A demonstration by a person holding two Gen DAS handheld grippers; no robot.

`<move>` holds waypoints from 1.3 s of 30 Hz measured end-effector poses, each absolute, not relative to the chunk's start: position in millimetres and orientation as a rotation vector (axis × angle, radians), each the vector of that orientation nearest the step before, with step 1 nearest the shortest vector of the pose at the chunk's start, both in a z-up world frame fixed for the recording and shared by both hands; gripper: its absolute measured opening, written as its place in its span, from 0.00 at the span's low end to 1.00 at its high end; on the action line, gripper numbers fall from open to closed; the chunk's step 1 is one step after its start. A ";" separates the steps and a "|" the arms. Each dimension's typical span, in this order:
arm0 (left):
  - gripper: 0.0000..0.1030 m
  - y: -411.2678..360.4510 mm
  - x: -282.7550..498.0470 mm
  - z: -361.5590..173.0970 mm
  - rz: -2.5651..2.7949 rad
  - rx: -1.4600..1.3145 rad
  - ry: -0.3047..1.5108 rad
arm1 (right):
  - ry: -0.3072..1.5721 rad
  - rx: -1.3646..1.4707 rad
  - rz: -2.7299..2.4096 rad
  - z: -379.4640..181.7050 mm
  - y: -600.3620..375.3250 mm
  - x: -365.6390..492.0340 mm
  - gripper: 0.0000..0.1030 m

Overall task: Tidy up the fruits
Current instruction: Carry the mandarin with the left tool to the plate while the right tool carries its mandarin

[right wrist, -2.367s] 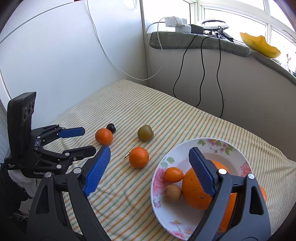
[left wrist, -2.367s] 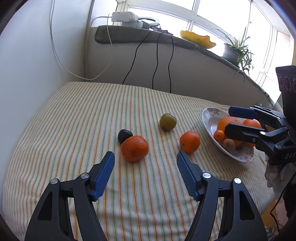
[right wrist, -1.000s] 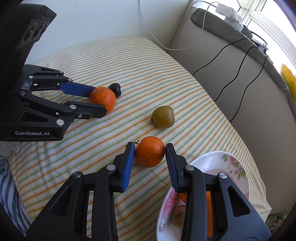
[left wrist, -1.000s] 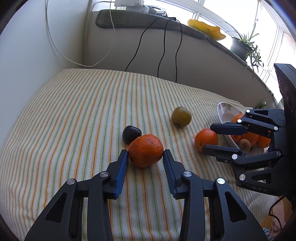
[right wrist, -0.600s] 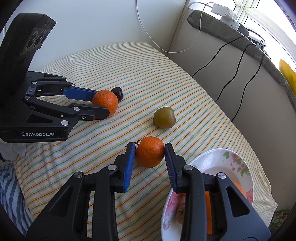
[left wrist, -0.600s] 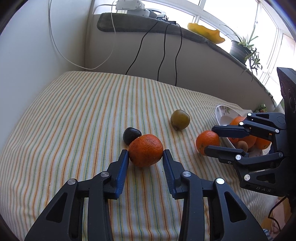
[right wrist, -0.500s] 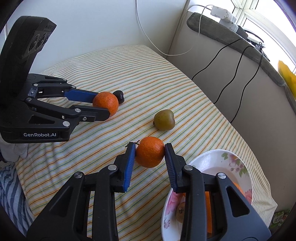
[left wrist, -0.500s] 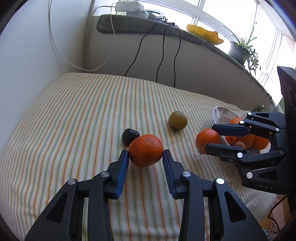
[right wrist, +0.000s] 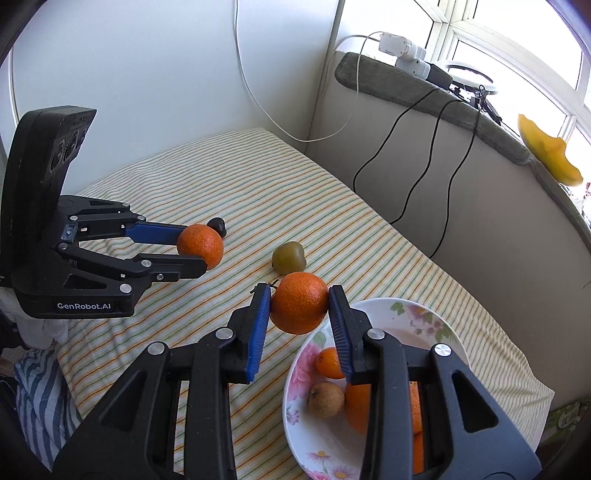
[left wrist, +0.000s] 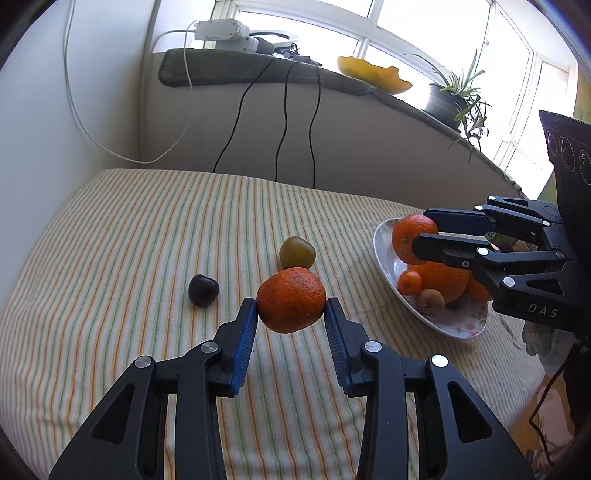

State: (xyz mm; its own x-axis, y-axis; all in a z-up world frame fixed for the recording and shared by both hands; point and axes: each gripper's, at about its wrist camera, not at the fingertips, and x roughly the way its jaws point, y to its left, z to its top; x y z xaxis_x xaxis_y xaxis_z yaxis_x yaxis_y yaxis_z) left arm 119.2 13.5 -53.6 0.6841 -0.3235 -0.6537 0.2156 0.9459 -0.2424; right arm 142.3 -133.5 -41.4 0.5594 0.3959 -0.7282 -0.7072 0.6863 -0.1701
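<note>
My left gripper is shut on a large rough orange, held clear above the striped cloth; the right wrist view shows that same orange in the left gripper. A smaller orange is clamped in my right gripper, lifted beside the rim of the flowered white bowl. From the left wrist view this small orange hangs over the bowl in the right gripper. A green fruit and a dark plum lie on the cloth.
The bowl holds a big orange, a tiny mandarin and a brown kiwi-like fruit. Black cables hang down the back wall below a sill with a power strip and a potted plant. The striped table's edge drops off at front.
Both grippers, each clamped on its orange, have risen off the cloth. The right one has carried its orange toward and over the bowl's rim.
</note>
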 end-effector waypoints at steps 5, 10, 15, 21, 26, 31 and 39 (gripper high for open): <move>0.35 -6.6 123.9 -49.6 -0.343 -0.137 0.755 | 0.711 -0.440 0.630 -31.6 -161.4 155.1 0.33; 0.35 -25.5 132.5 -46.5 -0.372 -0.125 0.752 | 0.718 -0.413 0.579 -29.4 -186.4 166.1 0.33; 0.35 -41.1 136.2 -41.9 -0.394 -0.112 0.741 | 0.733 -0.379 0.539 -29.9 -209.3 177.5 0.33; 0.35 -54.8 147.9 -40.3 -0.412 -0.106 0.739 | 0.749 -0.330 0.501 -32.0 -232.5 191.5 0.33; 0.35 -64.3 159.1 -40.2 -0.420 -0.093 0.743 | 0.768 -0.289 0.491 -33.5 -247.0 204.1 0.33; 0.35 -70.0 166.5 -42.9 -0.431 -0.086 0.752 | 0.797 -0.239 0.499 -35.7 -257.9 214.5 0.33; 0.35 -76.4 175.2 -47.1 -0.439 -0.079 0.763 | 0.841 -0.196 0.537 -41.6 -259.8 225.8 0.33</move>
State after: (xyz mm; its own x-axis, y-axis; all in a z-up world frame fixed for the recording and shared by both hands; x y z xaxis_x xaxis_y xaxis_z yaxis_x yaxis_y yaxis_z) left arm 175.2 -76.4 -47.1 0.6370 -0.4121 -0.6515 0.3558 0.9069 -0.2257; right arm 225.8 -259.8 -41.6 0.5432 0.3738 -0.7518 -0.5248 0.8501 0.0435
